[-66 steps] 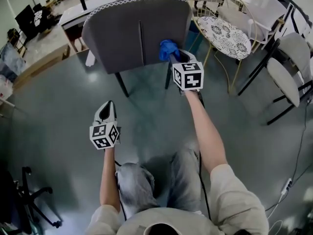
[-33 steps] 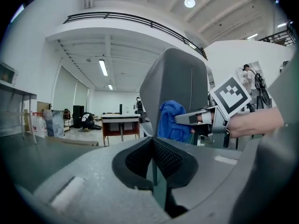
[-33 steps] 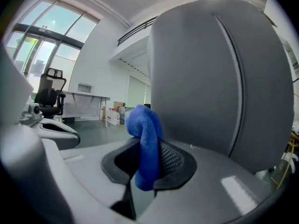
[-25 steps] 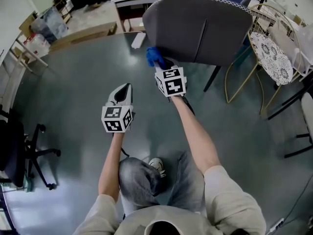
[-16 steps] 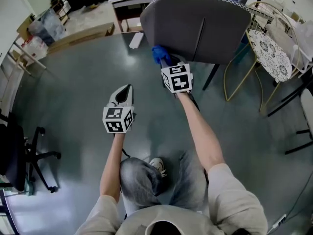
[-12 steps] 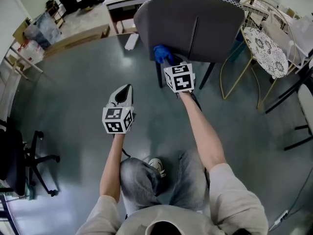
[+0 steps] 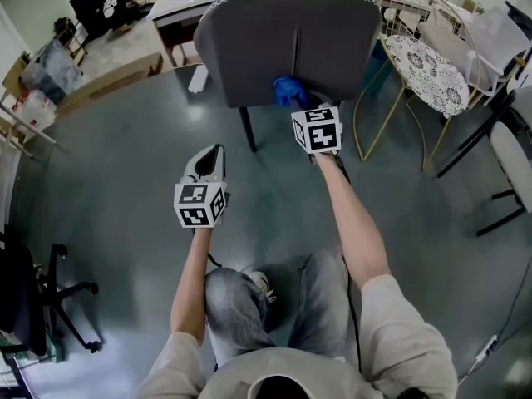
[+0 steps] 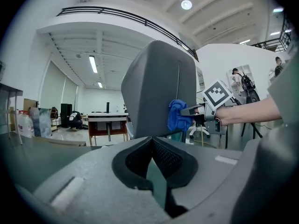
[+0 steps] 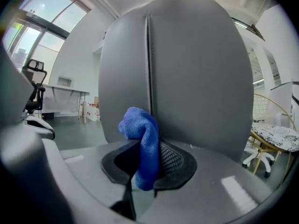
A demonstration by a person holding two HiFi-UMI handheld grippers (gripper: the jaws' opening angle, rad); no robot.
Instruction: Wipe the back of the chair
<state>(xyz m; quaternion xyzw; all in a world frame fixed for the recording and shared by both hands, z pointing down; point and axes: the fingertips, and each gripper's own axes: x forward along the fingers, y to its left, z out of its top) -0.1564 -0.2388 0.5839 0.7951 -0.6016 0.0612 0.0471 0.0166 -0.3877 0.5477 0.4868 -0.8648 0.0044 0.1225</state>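
right gripper [image 7: 297,102] clamps cloth [image 7: 288,90] against chair back [image 7: 249,48] lower edge | left gripper [image 7: 216,150] closed, empty, over floor [image 7: 125,156]

Floor [image 7: 108,248]: glossy dark grey-green.
Patterned round table [image 7: 426,63]: right of the right gripper [image 7: 298,102].
Windows [image 9: 51,13]: high to its left.

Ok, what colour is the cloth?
Blue. The cloth shows best in the right gripper view, pinched between the jaws.
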